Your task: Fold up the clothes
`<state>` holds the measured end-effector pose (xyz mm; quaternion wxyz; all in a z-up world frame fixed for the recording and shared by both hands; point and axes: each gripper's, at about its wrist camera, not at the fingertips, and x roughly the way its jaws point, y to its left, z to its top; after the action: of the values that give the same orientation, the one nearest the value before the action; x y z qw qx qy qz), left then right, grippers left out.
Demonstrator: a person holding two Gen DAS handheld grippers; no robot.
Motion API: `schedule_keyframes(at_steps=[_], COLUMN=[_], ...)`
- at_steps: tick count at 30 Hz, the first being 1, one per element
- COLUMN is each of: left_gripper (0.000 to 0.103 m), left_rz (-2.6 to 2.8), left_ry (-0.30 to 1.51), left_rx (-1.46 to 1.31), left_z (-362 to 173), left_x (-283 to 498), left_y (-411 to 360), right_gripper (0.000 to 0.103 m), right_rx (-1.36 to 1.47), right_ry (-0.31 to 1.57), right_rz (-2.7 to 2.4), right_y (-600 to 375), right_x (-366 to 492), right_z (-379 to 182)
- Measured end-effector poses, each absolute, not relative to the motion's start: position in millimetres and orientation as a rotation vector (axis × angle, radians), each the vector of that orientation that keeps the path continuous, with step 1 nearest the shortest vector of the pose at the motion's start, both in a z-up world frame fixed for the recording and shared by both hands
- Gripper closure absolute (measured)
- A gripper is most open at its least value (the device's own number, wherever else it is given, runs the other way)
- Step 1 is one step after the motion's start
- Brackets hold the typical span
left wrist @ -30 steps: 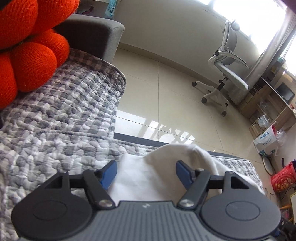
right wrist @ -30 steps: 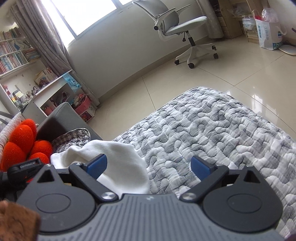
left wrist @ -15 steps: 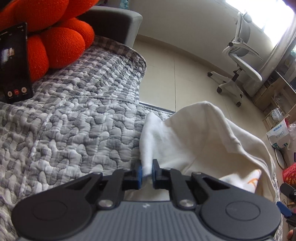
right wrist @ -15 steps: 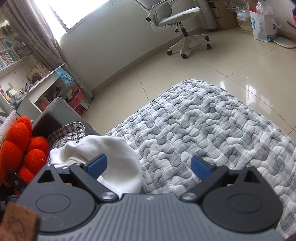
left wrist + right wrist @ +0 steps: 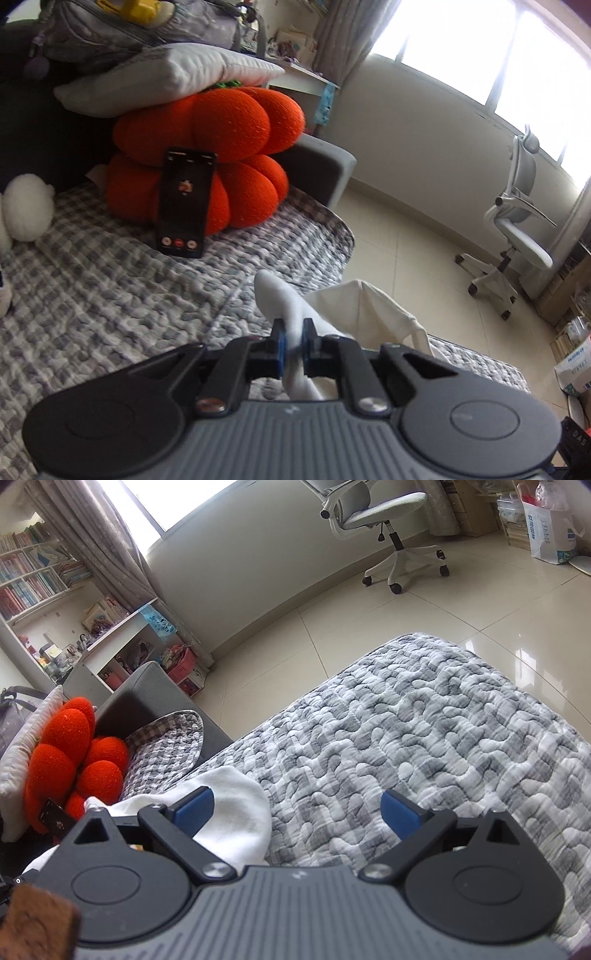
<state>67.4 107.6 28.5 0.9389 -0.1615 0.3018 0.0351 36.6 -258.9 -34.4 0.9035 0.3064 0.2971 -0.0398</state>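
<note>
Between the blue pads of the left gripper [image 5: 291,341], at about six o'clock in the left wrist view, a bunched ridge of the white garment [image 5: 362,310] is pinched tight: the jaws stand nearly together with cloth squeezed up through them, and a rounded nub of fabric pokes out past the fingertips toward twelve o'clock. From that pinch the rest of the garment trails off toward three o'clock, tented above the grey quilted cover [image 5: 110,295], with a cream-toned fold and a hemmed edge hanging on that side. Its long axis, as far as the fisheye lets one judge, runs from the pinch out toward the foot of the bed and the right gripper's side. The right gripper [image 5: 297,814] is spread wide with nothing between its fingers; in its own view the garment lies at about nine o'clock, a rounded white mound tucked behind and under its left finger [image 5: 194,808], touching or nearly so, while bare quilt fills the span between the pads. So the cloth sits off to the left of the right gripper's centreline, not in front of it. Any grasp from that side would call for swinging the open jaws toward nine o'clock to meet a free edge. An orange pumpkin cushion [image 5: 207,162] with a phone [image 5: 184,203] propped against it stands well clear at eleven o'clock.
</note>
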Motion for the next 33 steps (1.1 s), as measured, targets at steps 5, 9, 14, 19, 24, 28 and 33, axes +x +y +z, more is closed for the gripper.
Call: schedule_keyframes(at_steps=[5,9,14,19,24,28,33], left_gripper=[0.094,0.094,0.094,0.094,0.094,0.094,0.094], left_rz=[0.139,0.162,0.175,0.163,0.138,0.101,0.039], left_ry=[0.611,0.655,0.68,0.675,0.658,0.641,0.608], left_rx=[-0.37,-0.429,-0.406,-0.385,-0.426,-0.419,-0.402], left_z=[2,-20,-30,-32,-29,-27,-22], left_x=[64,75,91,102,105,103,102], left_y=[133,143,143,141,147,144,136], right_gripper=[0.017,0.025,0.029,0.065,0.09,0.09,0.091], right_rx=[0.539,0.476,0.403,0.369,0.425,0.426,0.391], right_ry=[0.644,0.665,0.708,0.717,0.605,0.491,0.372], right_rz=[0.023,0.1,0.124,0.1,0.032,-0.032,-0.133], right_y=[-230,-208,-189,-179,-190,-198,-209], right_x=[38,43,62,80,69,50,33], right_z=[-37,-42,-51,-58,-42,-9,33])
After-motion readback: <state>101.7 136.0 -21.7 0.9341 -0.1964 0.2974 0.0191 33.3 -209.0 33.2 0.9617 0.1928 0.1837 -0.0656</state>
